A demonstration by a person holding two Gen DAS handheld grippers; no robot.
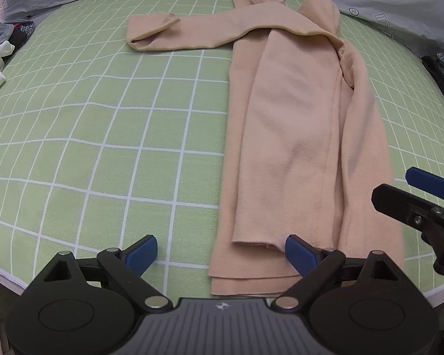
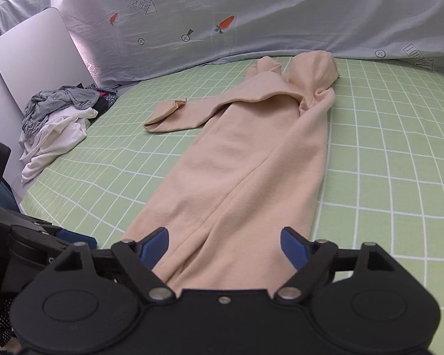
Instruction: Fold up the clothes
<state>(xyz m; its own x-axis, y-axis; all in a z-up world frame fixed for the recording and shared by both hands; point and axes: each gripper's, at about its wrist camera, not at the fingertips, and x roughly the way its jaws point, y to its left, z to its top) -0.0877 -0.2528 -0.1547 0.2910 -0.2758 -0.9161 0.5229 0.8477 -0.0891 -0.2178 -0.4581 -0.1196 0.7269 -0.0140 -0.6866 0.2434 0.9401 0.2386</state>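
Peach garment (image 1: 296, 124) hem lies between both spread grippers; clothes pile (image 2: 59, 118) sits far left.

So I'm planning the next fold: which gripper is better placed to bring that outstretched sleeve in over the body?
Left, probably. The sleeve lies out to the left of the folded peach garment, on the left gripper's side. The right gripper is open above the hem, so it would have to cross the garment.
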